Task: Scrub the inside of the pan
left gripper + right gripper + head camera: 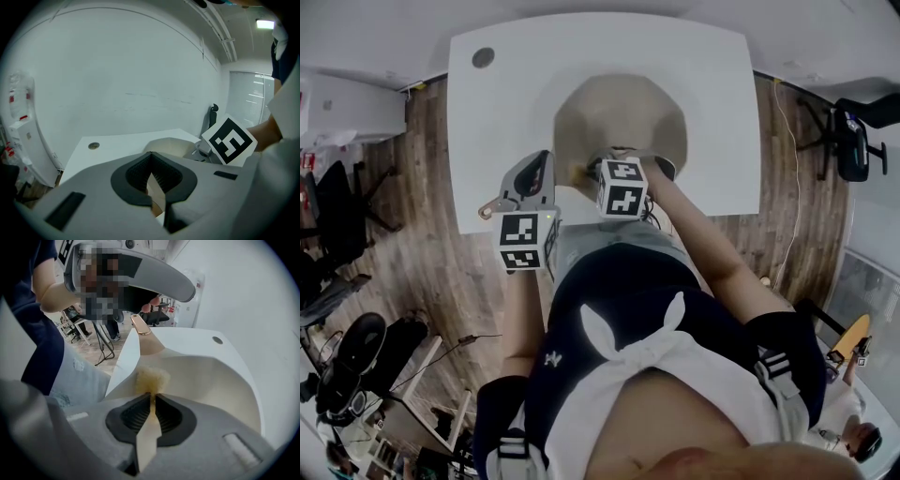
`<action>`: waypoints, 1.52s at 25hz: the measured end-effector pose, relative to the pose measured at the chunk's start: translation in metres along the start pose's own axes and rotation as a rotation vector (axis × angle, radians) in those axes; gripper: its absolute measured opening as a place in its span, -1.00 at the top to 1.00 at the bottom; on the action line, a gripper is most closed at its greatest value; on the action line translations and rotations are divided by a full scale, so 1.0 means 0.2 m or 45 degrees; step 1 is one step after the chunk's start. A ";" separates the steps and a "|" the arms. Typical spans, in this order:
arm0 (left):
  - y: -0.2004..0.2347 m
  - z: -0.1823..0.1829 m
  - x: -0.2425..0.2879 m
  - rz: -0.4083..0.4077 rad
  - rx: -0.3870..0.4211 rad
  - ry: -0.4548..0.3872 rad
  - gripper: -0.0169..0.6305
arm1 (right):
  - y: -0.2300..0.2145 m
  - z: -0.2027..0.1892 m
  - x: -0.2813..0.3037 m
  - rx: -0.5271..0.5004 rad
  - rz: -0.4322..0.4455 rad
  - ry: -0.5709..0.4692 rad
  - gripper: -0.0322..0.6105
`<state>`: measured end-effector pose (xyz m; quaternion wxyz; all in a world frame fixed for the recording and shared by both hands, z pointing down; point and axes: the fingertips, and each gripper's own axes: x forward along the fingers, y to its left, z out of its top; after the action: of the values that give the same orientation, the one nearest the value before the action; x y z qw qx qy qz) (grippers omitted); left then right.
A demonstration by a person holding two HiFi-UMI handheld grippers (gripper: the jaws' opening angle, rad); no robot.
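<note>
A cream pan (619, 112) sits on the white table (506, 103), near its front edge. My left gripper (534, 183) is shut on the pan's handle (490, 206) at the pan's left; the beige handle (157, 194) shows between the jaws, with the pan's bowl (171, 144) beyond. My right gripper (612, 161) reaches over the near rim and is shut on a cream brush handle (147, 437). The brush's pale yellow bristles (152, 378) rest against the pan's inner wall (220, 380). The handle's copper tip (140, 326) rises toward the left gripper (140, 273).
A round cable hole (483, 57) lies at the table's back left. Wood floor surrounds the table, with a black office chair (853, 141) to the right and more chairs (337, 225) to the left. The person's body stands close against the table's front edge.
</note>
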<state>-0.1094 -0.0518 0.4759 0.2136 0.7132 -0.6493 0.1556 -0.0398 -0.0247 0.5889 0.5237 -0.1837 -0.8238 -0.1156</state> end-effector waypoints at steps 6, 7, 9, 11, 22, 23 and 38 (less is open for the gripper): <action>-0.03 -0.01 0.03 0.021 0.001 0.018 0.95 | -0.03 -0.01 0.02 -0.012 0.011 -0.030 0.80; -0.04 -0.01 0.03 0.022 0.001 0.022 0.95 | -0.03 -0.01 0.03 -0.009 0.013 -0.036 0.80; -0.03 -0.01 0.05 0.024 0.000 0.035 0.95 | -0.06 -0.01 0.04 0.013 0.021 -0.057 0.80; -0.02 0.00 0.06 0.022 0.001 0.050 0.95 | -0.09 0.00 0.05 0.049 0.027 -0.085 0.80; 0.02 -0.01 0.09 0.006 0.013 0.073 0.95 | -0.25 0.07 0.10 0.181 -0.091 -0.189 0.80; 0.02 -0.01 0.09 0.004 0.013 0.071 0.95 | -0.26 0.07 0.11 0.194 -0.106 -0.194 0.80; 0.01 -0.02 0.14 -0.002 0.020 0.105 0.95 | -0.44 0.03 0.10 0.310 -0.238 -0.296 0.80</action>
<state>-0.1091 -0.0733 0.4935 0.2347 0.7082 -0.6382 0.1899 -0.0893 -0.0982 0.6054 0.4302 -0.0538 -0.9002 -0.0410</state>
